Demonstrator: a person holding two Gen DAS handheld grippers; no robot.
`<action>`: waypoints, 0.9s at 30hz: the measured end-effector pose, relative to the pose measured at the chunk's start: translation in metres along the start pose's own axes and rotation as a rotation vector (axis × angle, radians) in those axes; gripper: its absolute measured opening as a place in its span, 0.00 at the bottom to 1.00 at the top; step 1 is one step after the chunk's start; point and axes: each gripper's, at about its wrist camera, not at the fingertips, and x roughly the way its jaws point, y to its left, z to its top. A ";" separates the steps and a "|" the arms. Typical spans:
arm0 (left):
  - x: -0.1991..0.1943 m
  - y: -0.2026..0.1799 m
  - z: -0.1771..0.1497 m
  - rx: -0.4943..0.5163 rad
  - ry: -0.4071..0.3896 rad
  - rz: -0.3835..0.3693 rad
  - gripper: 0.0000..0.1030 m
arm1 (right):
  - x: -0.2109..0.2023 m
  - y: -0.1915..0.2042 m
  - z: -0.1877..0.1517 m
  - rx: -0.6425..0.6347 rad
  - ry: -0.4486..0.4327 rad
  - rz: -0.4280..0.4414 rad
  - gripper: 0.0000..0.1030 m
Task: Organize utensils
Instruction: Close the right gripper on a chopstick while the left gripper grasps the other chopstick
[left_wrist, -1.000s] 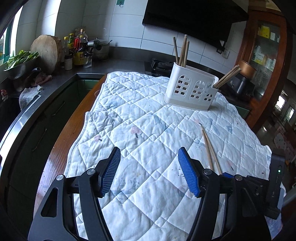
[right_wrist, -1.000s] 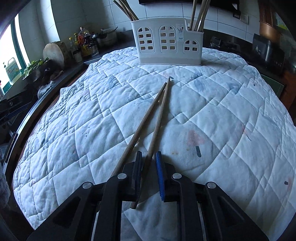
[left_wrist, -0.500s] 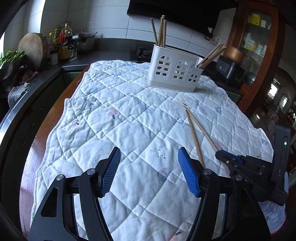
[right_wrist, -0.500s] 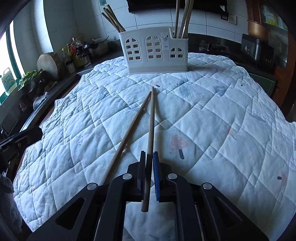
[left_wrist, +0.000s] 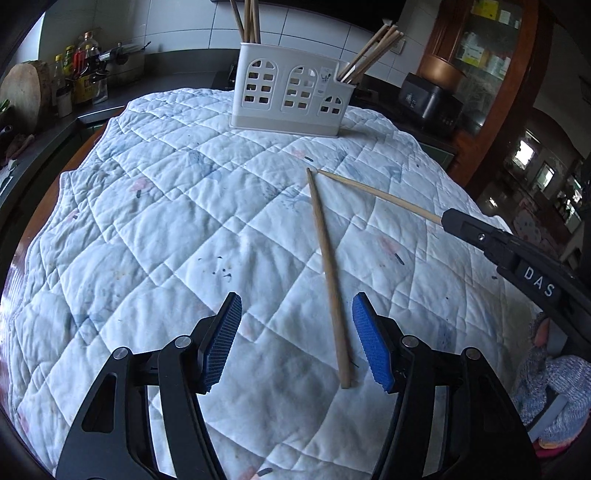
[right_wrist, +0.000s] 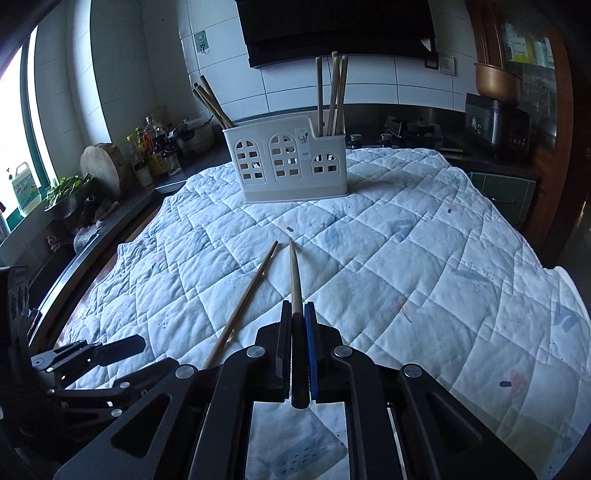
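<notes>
Short of the white caddy (right_wrist: 290, 164), my right fingers (right_wrist: 309, 347) clamped one chopstick (right_wrist: 294, 275). My left fingers (left_wrist: 225, 341) were closing around the other chopstick (left_wrist: 327, 258), not yet touching it.

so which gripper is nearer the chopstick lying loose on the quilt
Left. The left gripper has that loose chopstick between its closing jaws, untouched. The right gripper is off to the side, shut on the other chopstick.

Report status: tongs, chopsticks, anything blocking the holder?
Right tongs shut on one chopstick. Left tongs closing around the loose chopstick on the quilt, pads not touching. Path to holder clear.
</notes>
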 end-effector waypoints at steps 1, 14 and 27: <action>0.002 -0.002 0.000 0.000 0.006 -0.011 0.49 | -0.002 -0.003 0.001 0.006 -0.005 0.002 0.07; 0.029 -0.024 0.004 0.052 0.068 -0.027 0.22 | -0.009 -0.017 0.002 0.029 -0.024 0.023 0.07; 0.044 -0.031 0.010 0.120 0.113 0.011 0.09 | -0.007 -0.019 0.003 0.030 -0.021 0.027 0.07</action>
